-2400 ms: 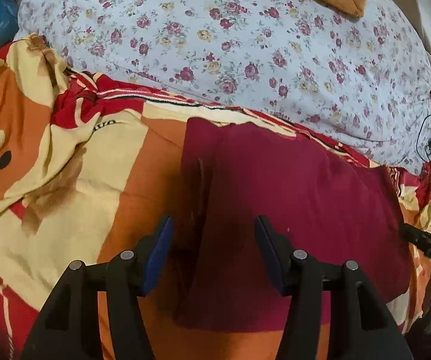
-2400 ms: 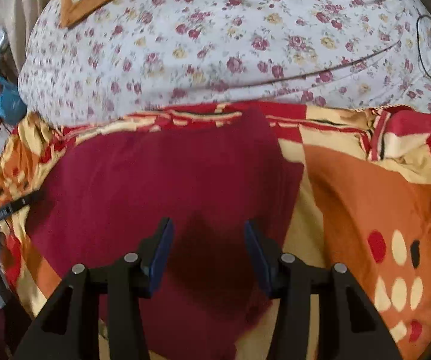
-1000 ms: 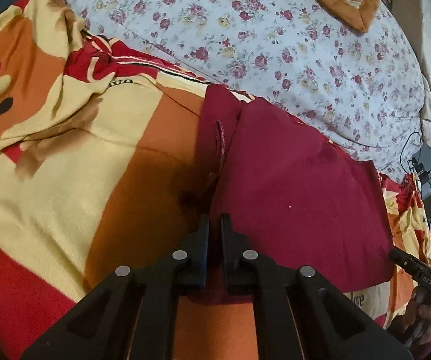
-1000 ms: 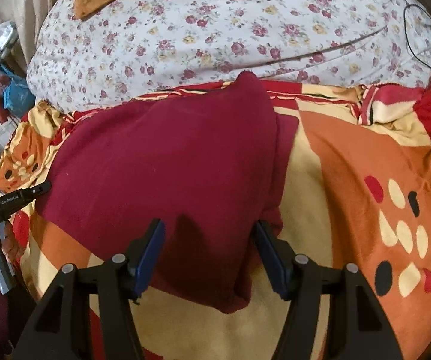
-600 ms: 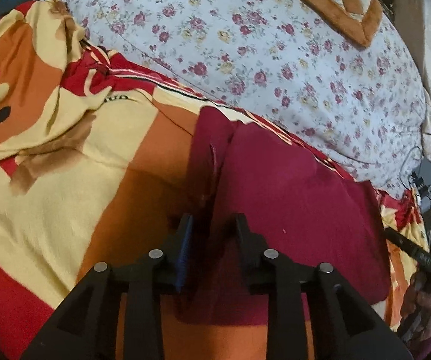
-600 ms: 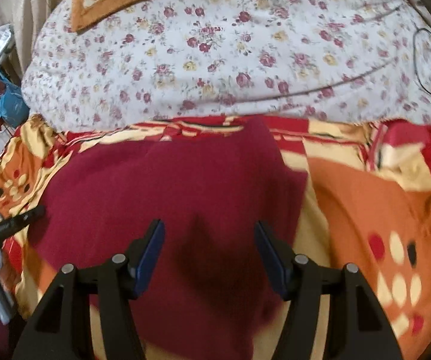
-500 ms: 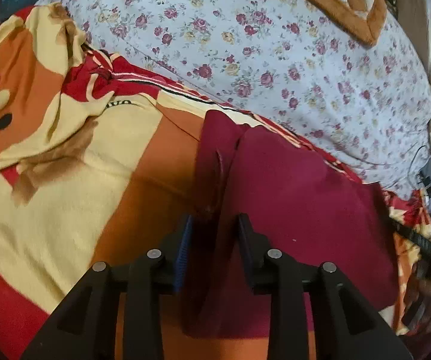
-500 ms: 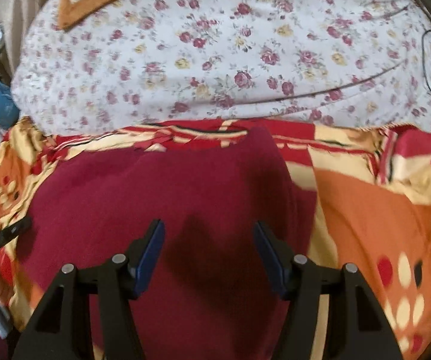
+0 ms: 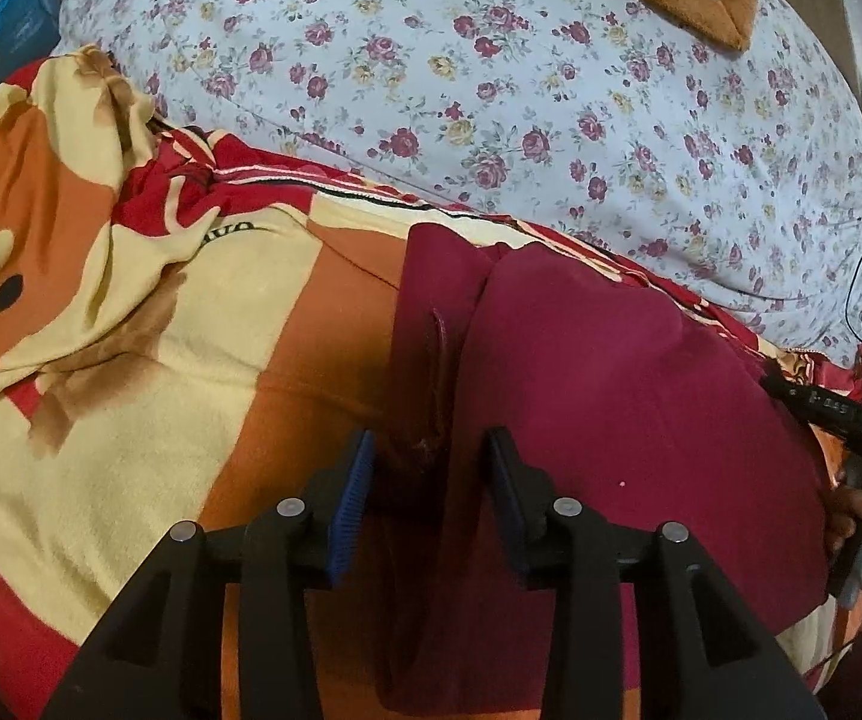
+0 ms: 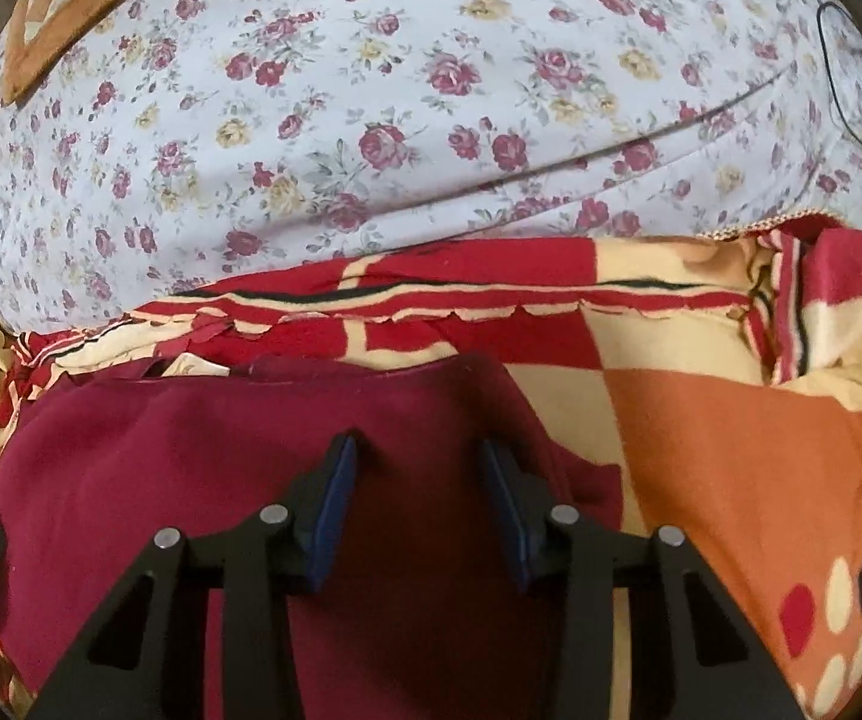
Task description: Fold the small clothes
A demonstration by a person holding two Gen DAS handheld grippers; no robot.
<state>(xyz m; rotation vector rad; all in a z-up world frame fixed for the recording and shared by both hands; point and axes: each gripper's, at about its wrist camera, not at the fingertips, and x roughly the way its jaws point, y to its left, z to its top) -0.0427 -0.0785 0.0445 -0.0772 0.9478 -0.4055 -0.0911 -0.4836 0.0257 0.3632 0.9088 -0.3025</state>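
Maroon garment (image 9: 640,396) lies folded on the patterned blanket (image 9: 179,324), near its far edge by the floral sheet (image 9: 490,90). My left gripper (image 9: 431,474) has just been opening, jaws astride the garment's fold, not pinching. My right gripper (image 10: 416,480) has just been closing, pads apart over the cloth, nothing gripped.

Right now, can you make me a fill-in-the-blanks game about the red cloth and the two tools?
1. The dark red cloth lies on a blanket of orange, cream and ____.
2. Behind the blanket is a white sheet printed with ____.
3. The pads inside the left tool and the right tool are coloured ____.
4. In the left view, the cloth's folded edge lies ____ the tool's two fingers.

Missing words: red; flowers; blue; between
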